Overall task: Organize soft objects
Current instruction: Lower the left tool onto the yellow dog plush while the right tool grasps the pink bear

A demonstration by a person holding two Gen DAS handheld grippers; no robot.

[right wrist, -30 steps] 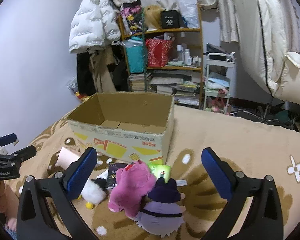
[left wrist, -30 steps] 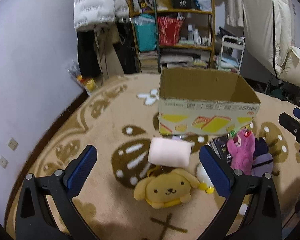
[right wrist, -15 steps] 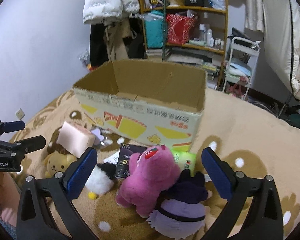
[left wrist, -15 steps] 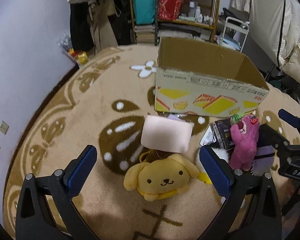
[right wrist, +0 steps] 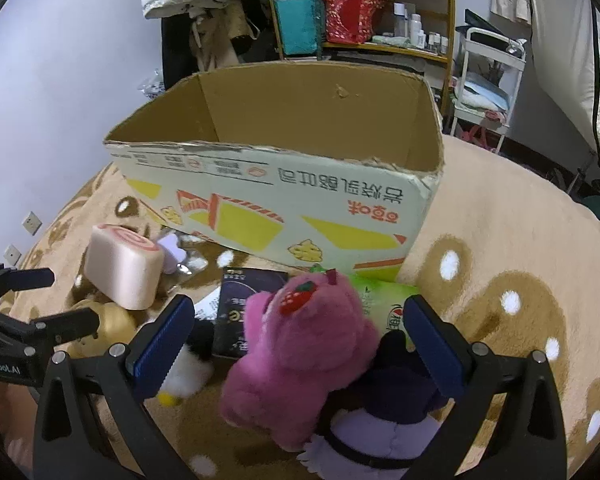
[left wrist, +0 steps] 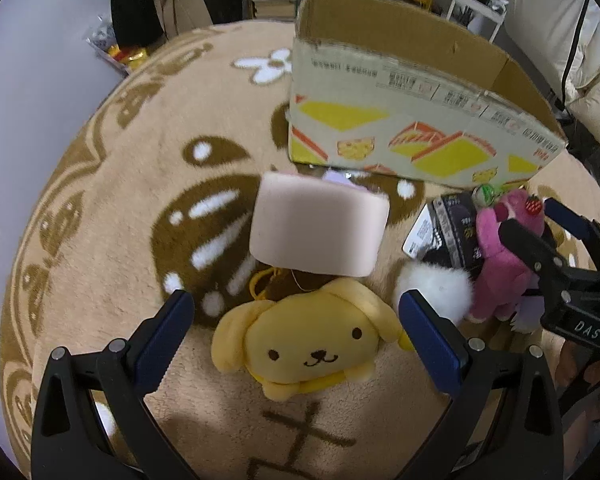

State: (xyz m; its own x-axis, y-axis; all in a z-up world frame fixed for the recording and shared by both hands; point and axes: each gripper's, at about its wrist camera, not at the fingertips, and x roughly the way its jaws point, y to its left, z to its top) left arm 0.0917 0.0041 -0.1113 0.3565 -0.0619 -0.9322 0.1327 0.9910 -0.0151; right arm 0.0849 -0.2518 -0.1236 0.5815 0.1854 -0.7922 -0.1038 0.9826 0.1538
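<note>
My left gripper is open just above a yellow dog plush lying on the rug, its fingers either side of the head. A pink swirl-roll cushion lies just beyond it. My right gripper is open over a pink bear plush, with a purple plush to its right. An open cardboard box stands behind the toys. A white fluffy plush lies between the dog and the bear.
A black packet and a green packet lie by the box front. A small lilac item sits behind the roll cushion. Shelves and a white cart stand beyond the beige rug.
Both grippers have moved forward and down towards the toys. The yellow dog now sits between my left fingers and the pink bear between my right fingers.
</note>
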